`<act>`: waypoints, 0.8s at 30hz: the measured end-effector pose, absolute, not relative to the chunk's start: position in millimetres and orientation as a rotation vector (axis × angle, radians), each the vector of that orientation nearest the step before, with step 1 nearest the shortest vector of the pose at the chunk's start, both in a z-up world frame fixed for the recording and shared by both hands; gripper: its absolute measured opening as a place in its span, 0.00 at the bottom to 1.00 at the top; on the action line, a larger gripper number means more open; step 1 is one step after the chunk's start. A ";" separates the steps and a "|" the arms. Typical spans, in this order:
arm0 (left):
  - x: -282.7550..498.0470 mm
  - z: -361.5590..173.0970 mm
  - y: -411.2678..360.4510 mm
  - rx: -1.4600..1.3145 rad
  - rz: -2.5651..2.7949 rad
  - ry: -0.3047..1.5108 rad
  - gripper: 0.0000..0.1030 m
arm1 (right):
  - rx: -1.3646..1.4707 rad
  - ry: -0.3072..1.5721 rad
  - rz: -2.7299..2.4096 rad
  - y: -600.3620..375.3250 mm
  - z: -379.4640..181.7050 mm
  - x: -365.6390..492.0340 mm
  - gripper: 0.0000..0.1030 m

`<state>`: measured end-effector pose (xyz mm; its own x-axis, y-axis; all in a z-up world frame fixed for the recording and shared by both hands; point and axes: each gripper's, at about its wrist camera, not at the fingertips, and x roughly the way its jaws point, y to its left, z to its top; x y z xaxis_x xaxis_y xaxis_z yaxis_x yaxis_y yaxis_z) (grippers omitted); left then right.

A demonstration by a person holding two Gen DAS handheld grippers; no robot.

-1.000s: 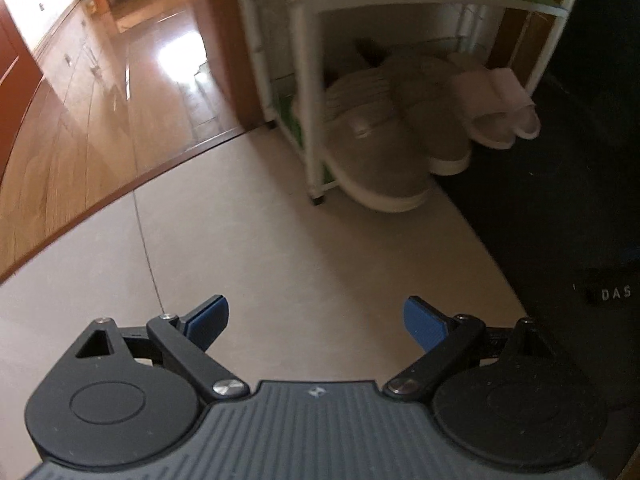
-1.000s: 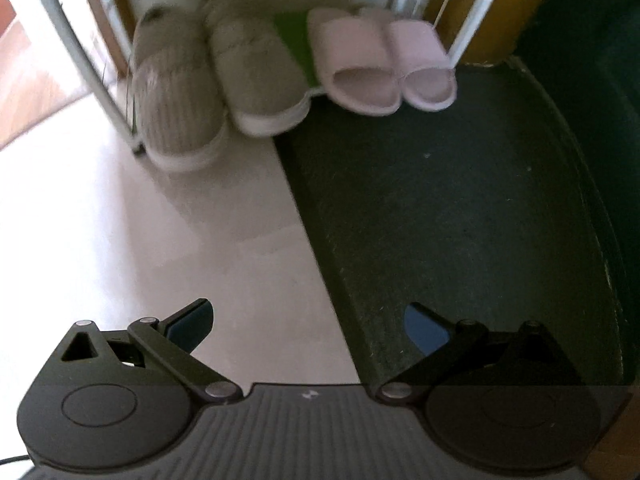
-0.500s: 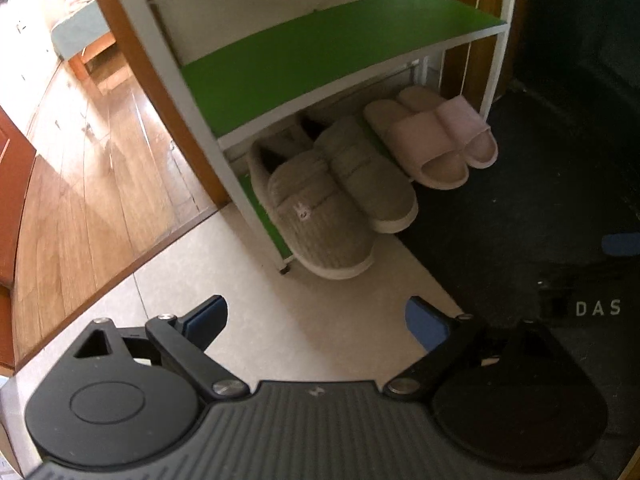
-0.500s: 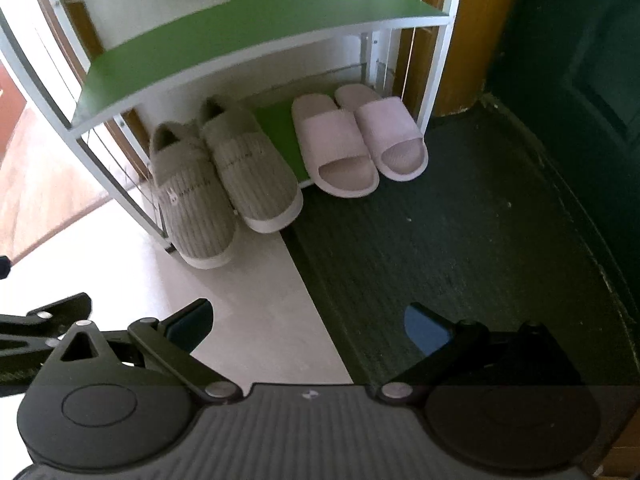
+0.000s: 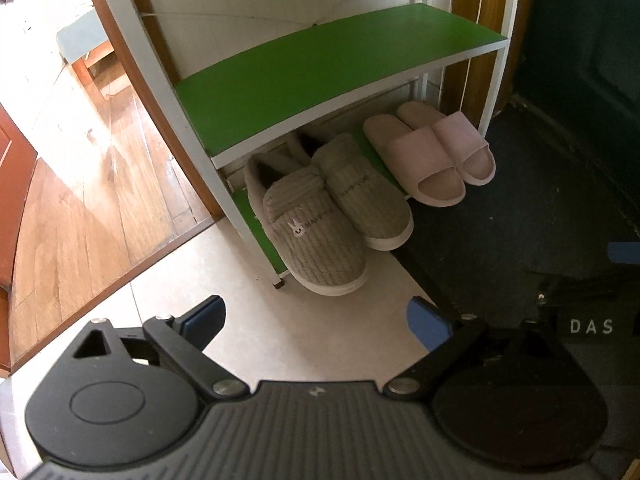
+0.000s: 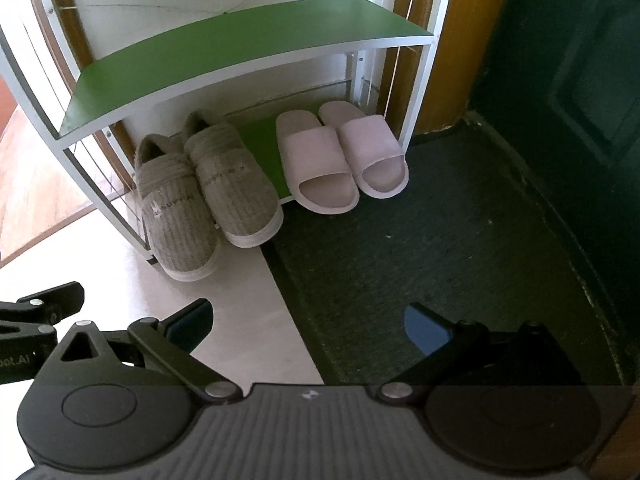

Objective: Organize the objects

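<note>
Both grippers, left [image 5: 316, 320] and right [image 6: 308, 322], spread, empty; slippers [image 6: 208, 196] and sandals [image 6: 344, 160] paired on bottom shelf [image 6: 260, 140], toes out for easy grabbing.

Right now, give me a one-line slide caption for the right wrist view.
Open right gripper faces grey slippers and pink slides on the rack's bottom shelf.

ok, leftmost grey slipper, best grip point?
Probably the toe end of the leftmost grey slipper: it overhangs the rack's bottom shelf toward the camera, while the heel sits under the upper green shelf. Come from the front with the open left gripper, fingers astride the toe's width; its neighbour touches one side.
</note>
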<state>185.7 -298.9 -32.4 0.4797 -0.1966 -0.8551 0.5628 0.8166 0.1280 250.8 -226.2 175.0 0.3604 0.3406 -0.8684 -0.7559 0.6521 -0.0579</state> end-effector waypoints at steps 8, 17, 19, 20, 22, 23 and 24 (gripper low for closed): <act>185.8 -31.5 -303.2 0.424 -0.482 0.966 0.95 | -0.501 0.966 0.747 -223.7 172.4 255.1 1.00; 187.3 -31.9 -301.7 0.424 -0.478 0.971 0.95 | -0.507 0.969 0.748 -225.6 174.1 254.2 1.00; 187.4 -31.7 -301.4 0.420 -0.479 0.971 0.95 | -0.508 0.966 0.747 -225.6 174.5 253.8 1.00; 187.4 -31.6 -301.1 0.418 -0.478 0.972 0.95 | -0.507 0.965 0.746 -225.6 174.8 253.9 1.00; 187.0 -31.5 -301.4 0.420 -0.481 0.972 0.95 | -0.505 0.966 0.746 -226.3 175.9 253.6 1.00; 186.8 -31.5 -301.3 0.422 -0.479 0.971 0.95 | -0.503 0.965 0.745 -226.4 176.2 253.7 1.00; 186.7 -31.6 -301.2 0.424 -0.478 0.969 0.95 | -0.503 0.964 0.744 -226.7 176.9 253.3 1.00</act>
